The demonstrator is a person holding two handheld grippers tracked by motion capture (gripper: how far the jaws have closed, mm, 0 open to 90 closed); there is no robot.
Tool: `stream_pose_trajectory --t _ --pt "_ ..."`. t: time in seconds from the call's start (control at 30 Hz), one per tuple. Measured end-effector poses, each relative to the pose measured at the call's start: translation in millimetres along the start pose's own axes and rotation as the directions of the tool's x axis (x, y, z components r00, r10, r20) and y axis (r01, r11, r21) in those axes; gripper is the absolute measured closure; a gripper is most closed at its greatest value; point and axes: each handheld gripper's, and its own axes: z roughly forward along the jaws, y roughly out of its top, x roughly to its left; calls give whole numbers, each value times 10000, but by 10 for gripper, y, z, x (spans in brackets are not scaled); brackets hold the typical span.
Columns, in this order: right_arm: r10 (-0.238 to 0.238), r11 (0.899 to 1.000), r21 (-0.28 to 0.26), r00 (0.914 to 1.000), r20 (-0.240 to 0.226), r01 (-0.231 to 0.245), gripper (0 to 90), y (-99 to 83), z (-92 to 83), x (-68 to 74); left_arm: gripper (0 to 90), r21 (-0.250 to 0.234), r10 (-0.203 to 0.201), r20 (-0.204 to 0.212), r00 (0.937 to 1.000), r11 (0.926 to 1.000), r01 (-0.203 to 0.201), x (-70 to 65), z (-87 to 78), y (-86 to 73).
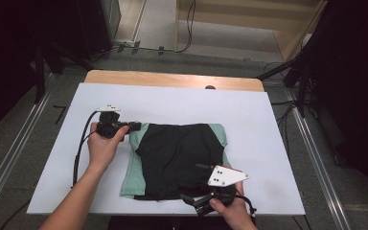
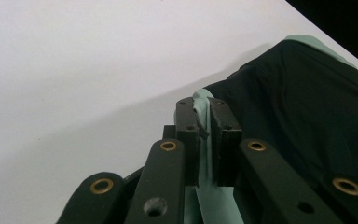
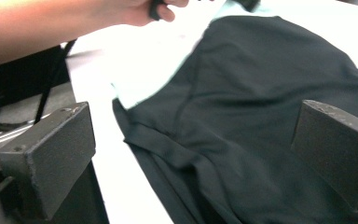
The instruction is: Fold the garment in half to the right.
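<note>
A black garment [image 1: 177, 153] with mint-green panels [image 1: 133, 167] lies folded on the white table top [image 1: 172, 103]. At the garment's far left corner my left gripper [image 1: 135, 127] points right. In the left gripper view, my left gripper [image 2: 201, 114] is shut on the mint-green fabric edge [image 2: 206, 154], with black cloth [image 2: 307, 102] to the right. My right gripper [image 1: 196, 182], with a grey plate on top, sits over the garment's near right corner. In the right gripper view, my right gripper [image 3: 193, 121] is wide open over the black cloth [image 3: 242, 93], its pads [image 3: 46, 154] not pressing it.
The white top covers a wooden table whose far edge [image 1: 172, 79] shows. A black cable [image 1: 79, 153] trails from the left gripper along the table's left side. Dark stands [image 1: 52, 52] and floor rails [image 1: 316, 153] flank the table. Bare white surface surrounds the garment.
</note>
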Motion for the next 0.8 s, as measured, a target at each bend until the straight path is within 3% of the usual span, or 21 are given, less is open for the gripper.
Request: stream_pose_trajectory --t 0.13,0.27,0.37,0.8 --pt "-289 9996 62 9994 -172 291 37 88 164 124 842 -79 43 29 10000 10000 -43 -16 -8 3" --pt "-291 9996 56 9982 -524 294 57 164 315 227 842 -98 88 17 10000 9999 -88 -26 -25 9" --pt "-340 9994 5 9977 -584 341 125 202 425 300 842 -126 116 17 9999 9999 -116 -35 -35 11" --pt "-665 9932 909 9956 -664 724 349 290 978 580 842 -198 248 42 9997 9995 -247 -53 -72 15"
